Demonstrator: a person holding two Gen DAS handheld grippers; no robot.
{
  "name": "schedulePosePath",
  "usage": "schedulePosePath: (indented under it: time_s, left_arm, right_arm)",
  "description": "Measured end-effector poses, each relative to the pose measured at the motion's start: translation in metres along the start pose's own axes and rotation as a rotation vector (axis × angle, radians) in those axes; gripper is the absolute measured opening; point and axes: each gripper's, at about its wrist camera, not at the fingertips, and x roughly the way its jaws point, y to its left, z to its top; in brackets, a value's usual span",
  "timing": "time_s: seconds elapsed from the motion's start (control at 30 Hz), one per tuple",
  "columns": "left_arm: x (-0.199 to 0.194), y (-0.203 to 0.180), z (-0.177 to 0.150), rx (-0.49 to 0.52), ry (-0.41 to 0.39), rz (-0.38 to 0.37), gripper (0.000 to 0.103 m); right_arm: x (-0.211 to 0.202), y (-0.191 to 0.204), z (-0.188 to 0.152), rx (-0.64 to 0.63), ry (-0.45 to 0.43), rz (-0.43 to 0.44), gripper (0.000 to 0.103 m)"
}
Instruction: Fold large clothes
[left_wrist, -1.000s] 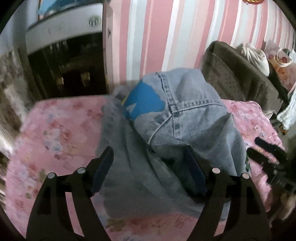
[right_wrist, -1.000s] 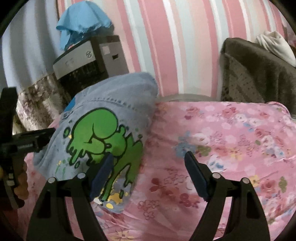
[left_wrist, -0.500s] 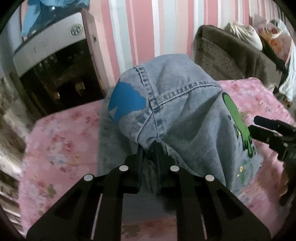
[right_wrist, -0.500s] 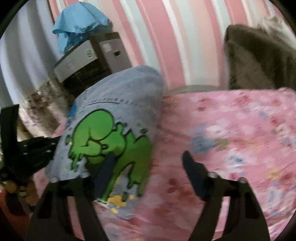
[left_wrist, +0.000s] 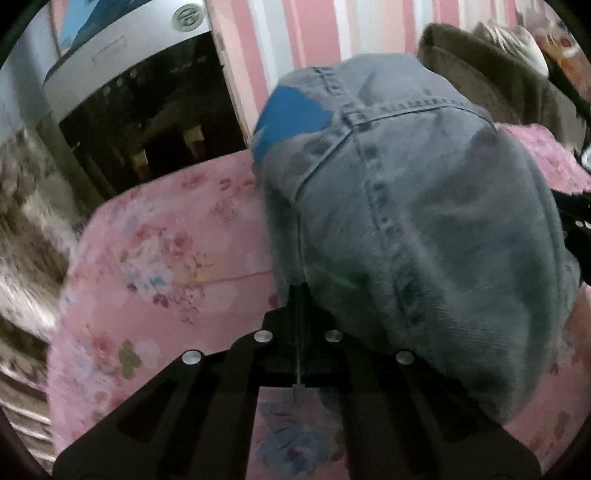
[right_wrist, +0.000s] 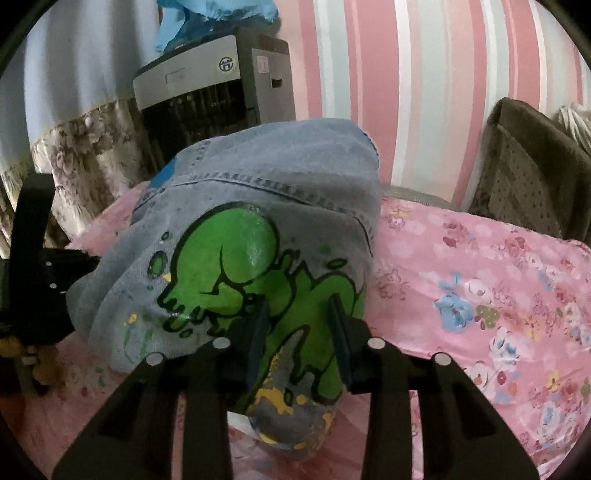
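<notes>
A bunched grey-blue denim garment (left_wrist: 424, 221) with a blue patch (left_wrist: 291, 114) lies on a pink floral bedsheet (left_wrist: 166, 258). My left gripper (left_wrist: 301, 295) is shut on the garment's near left edge, and the cloth drapes over its right finger. In the right wrist view the same garment (right_wrist: 266, 173) shows a green cartoon print (right_wrist: 236, 258). My right gripper (right_wrist: 298, 321) straddles the printed near hem; its jaws are closing with the fold between the pads. The left gripper's body (right_wrist: 37, 277) shows at the left edge there.
A grey air cooler (right_wrist: 214, 88) with a blue cloth (right_wrist: 218, 14) on top stands behind the bed's far left corner against the striped wall. A brown upholstered chair (right_wrist: 528, 166) sits at the far right. A floral curtain (right_wrist: 85, 147) hangs at the left.
The left gripper went from wide open to shut on the denim edge and dropped lower. The right gripper moved left over the green print, its jaws narrowing around the hem.
</notes>
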Motion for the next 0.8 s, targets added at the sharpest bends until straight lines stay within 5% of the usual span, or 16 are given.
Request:
schedulePosePath:
  time_s: [0.17, 0.23, 0.3, 0.37, 0.53, 0.67, 0.8]
  left_arm:
    - [-0.010, 0.011, 0.003, -0.064, -0.037, -0.014, 0.000]
    - [-0.020, 0.019, 0.004, -0.106, -0.064, -0.009, 0.003]
    - [-0.031, 0.026, 0.004, -0.140, -0.087, 0.009, 0.025]
    - [-0.042, 0.030, 0.006, -0.182, -0.119, 0.030, 0.073]
    - [-0.061, 0.033, 0.011, -0.283, -0.168, -0.021, 0.098]
    - [-0.055, 0.010, 0.008, -0.262, -0.155, -0.091, 0.100]
    - [-0.024, -0.009, -0.003, -0.147, -0.116, -0.047, 0.100]
  right_arm:
    - [-0.007, -0.004, -0.001, 0.015, -0.032, 0.007, 0.035]
    - [-0.015, -0.013, -0.002, 0.053, -0.056, -0.002, 0.047]
    - [-0.024, -0.023, -0.003, 0.099, -0.076, 0.018, 0.066]
    - [-0.034, -0.033, -0.005, 0.142, -0.101, 0.019, 0.068]
    - [-0.038, -0.038, -0.012, 0.182, -0.092, 0.018, 0.077]
    - [-0.036, -0.033, -0.020, 0.183, -0.078, 0.032, 0.088]
    - [-0.019, -0.035, -0.027, 0.207, -0.027, 0.048, 0.093]
